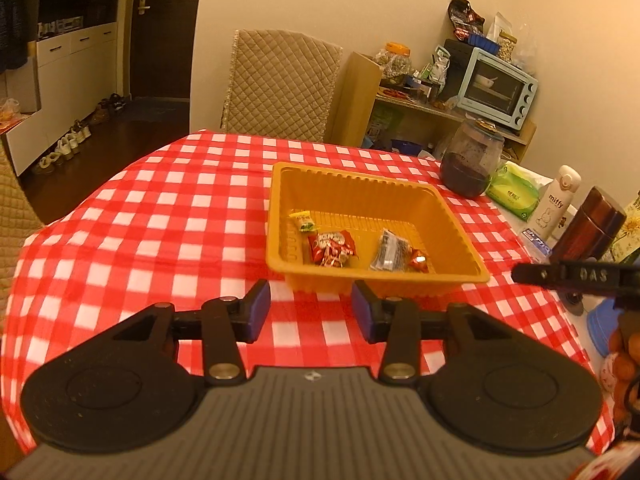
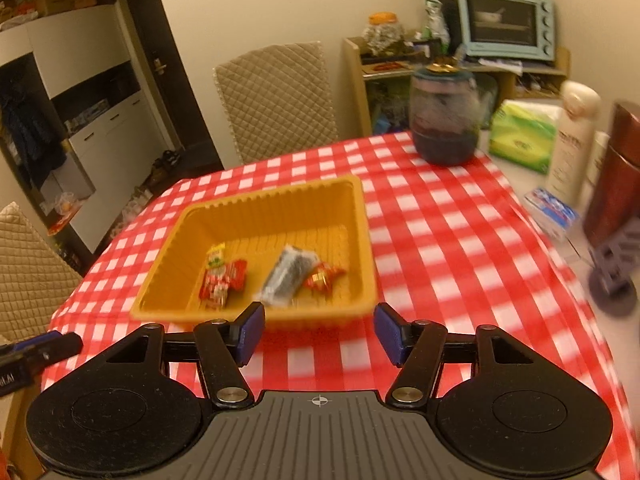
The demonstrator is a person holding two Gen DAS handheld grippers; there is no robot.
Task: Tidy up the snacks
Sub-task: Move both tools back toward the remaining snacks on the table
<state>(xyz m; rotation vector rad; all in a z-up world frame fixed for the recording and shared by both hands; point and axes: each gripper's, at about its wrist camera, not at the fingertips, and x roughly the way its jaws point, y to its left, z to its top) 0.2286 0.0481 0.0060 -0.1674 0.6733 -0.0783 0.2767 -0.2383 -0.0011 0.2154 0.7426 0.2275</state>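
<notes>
The left claw (image 1: 311, 307) and right claw (image 2: 319, 333) match: black linkage arms, silver pivot screws, blue pads (image 1: 258, 312), ribbed grey body with crosshair mark.

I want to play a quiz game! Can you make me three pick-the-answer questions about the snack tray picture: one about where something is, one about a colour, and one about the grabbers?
1. Where are the wrapped snacks?
A. inside the tray
B. on the chair
C. in the oven

2. What colour is the tray?
A. blue
B. orange
C. green

3. How are the two grippers?
A. both open and empty
B. both shut on snacks
C. one holds the jar

Answers:
1 A: the red snack packet and the silver snack packet lie inside the tray.
2 B: its walls are orange.
3 A: the left gripper and right gripper show wide gaps with nothing between their fingers.
</notes>
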